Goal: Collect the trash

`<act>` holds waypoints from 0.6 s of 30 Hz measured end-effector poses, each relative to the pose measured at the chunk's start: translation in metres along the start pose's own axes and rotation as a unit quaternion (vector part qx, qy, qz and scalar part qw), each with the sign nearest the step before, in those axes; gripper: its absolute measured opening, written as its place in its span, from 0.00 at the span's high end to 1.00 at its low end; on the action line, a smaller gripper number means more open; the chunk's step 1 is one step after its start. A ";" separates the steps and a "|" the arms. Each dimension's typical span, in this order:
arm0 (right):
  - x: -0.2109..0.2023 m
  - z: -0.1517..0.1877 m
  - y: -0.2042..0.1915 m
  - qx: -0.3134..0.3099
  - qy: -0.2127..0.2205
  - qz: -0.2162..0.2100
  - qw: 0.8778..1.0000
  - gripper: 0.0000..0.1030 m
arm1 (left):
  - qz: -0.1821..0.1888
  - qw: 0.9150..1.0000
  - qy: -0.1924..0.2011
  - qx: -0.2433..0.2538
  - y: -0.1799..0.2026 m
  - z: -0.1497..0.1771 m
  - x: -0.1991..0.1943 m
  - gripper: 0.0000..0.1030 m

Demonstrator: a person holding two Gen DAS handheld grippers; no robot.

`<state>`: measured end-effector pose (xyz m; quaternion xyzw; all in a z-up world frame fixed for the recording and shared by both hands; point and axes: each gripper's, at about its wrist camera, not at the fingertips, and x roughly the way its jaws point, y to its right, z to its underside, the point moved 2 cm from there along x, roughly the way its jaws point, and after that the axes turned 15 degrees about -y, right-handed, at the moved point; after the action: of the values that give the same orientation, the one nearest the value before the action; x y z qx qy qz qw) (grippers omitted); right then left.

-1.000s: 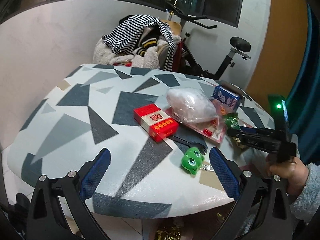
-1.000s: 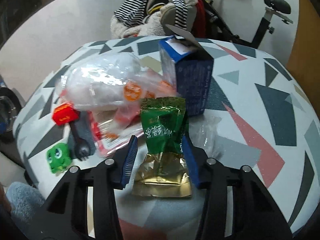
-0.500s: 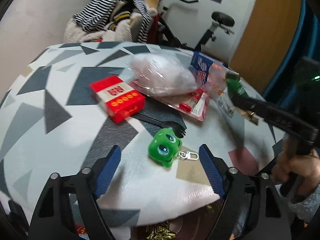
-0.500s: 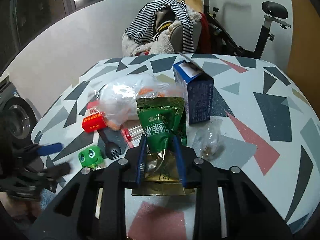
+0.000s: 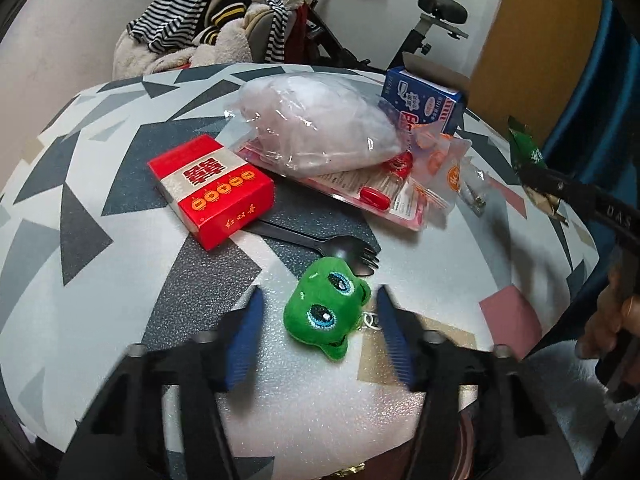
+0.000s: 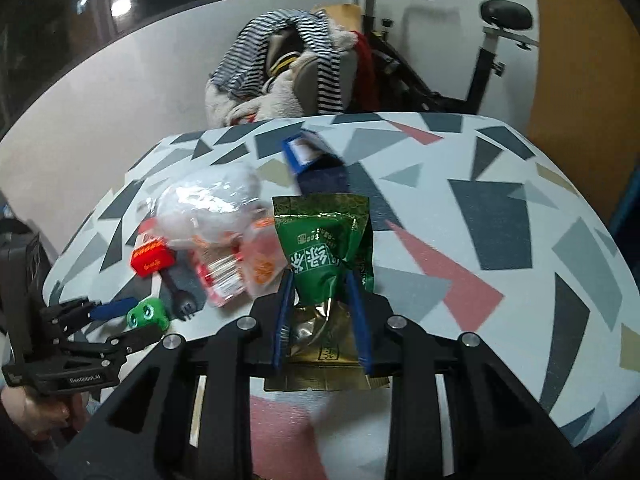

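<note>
1. Right wrist view: the round table with grey and pink triangle print (image 6: pixel 500 216) is seen beyond both tongs.
2. The crinkled green-and-gold foil snack pouch (image 6: pixel 326 248) is clamped between the right gripper (image 6: pixel 320 312) fingers, lifted above the table.
3. The small green plush frog keychain (image 5: pixel 326 314) is flanked by the left gripper (image 5: pixel 320 328), whose blue fingers are spread, not touching it.

Triangle-patterned table (image 5: pixel 100 236), red box (image 5: pixel 212 188), black spork (image 5: pixel 320 242), green plush keychain (image 5: pixel 324 316)

Dim indoor light, strong fisheye bending at edges, slight motion blur.
</note>
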<state>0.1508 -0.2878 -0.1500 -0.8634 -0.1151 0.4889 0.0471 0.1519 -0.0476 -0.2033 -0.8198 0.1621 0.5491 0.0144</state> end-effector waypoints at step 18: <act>-0.032 0.019 -0.022 -0.032 0.018 -0.016 0.999 0.72 | 0.024 0.996 0.080 0.018 0.013 0.011 -0.081 0.71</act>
<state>0.1151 -0.2746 -0.1285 -0.8711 -0.1433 0.4689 0.0293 0.1105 -0.0377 -0.1324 -0.8567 0.1924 0.4786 0.0034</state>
